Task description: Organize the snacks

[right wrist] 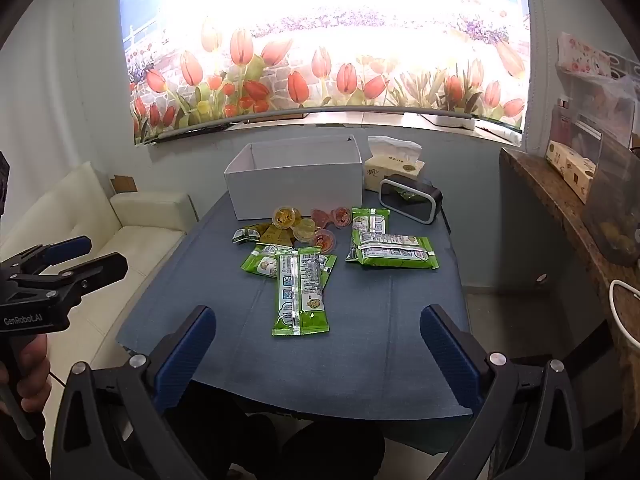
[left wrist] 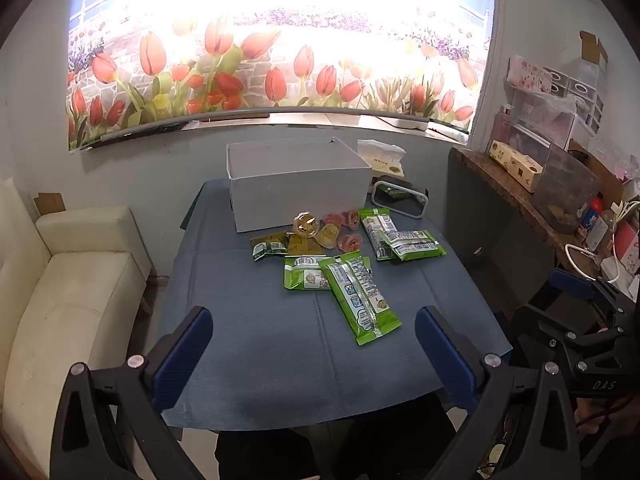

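Several green snack packets (left wrist: 360, 300) (right wrist: 302, 292) lie on the blue tablecloth (left wrist: 260, 340) (right wrist: 360, 340), with two more stacked to the right (left wrist: 404, 240) (right wrist: 390, 252). Small jelly cups (left wrist: 306, 224) (right wrist: 286, 216) and small olive packets (left wrist: 272, 246) (right wrist: 256, 236) lie in front of an open white box (left wrist: 300, 184) (right wrist: 296, 180) at the table's back. My left gripper (left wrist: 314, 356) is open and empty above the near table edge. My right gripper (right wrist: 318, 356) is open and empty, also near the front edge.
A tissue pack (right wrist: 394, 164) and a black clock (right wrist: 410, 198) stand right of the box. A cream sofa (left wrist: 60, 300) is at the left. A cluttered wooden shelf (left wrist: 540, 184) is at the right. A tulip blind (left wrist: 280, 64) covers the window.
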{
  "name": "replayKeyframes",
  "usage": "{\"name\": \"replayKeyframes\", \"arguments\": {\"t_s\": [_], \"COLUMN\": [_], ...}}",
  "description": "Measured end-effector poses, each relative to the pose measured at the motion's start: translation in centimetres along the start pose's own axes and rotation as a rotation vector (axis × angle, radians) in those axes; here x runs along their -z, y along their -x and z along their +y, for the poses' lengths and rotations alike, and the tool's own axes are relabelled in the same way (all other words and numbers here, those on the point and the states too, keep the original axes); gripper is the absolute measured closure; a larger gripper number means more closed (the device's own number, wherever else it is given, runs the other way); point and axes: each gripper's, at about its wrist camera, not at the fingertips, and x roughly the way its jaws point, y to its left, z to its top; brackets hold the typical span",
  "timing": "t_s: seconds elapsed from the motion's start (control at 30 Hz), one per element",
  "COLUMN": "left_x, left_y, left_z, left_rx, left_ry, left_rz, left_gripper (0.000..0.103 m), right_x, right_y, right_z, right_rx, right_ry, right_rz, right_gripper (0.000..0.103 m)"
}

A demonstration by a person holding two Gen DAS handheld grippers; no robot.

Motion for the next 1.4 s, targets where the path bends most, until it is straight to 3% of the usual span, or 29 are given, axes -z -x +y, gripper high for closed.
{"name": "replayKeyframes", "arguments": {"t_s": [1.4], "left_x": [-0.06], "left_y": [0.11], "left_z": [-0.38], "left_rx": [-0.005], "left_ry": [-0.012], "left_rz": [0.006], "left_gripper": [0.000], "right_x": [0.08], "right_y": [0.33], "right_z": [0.07], "right_rx": [0.002], "right_ry": [-0.005], "right_rz": [0.006], "right_gripper": [0.000]}}
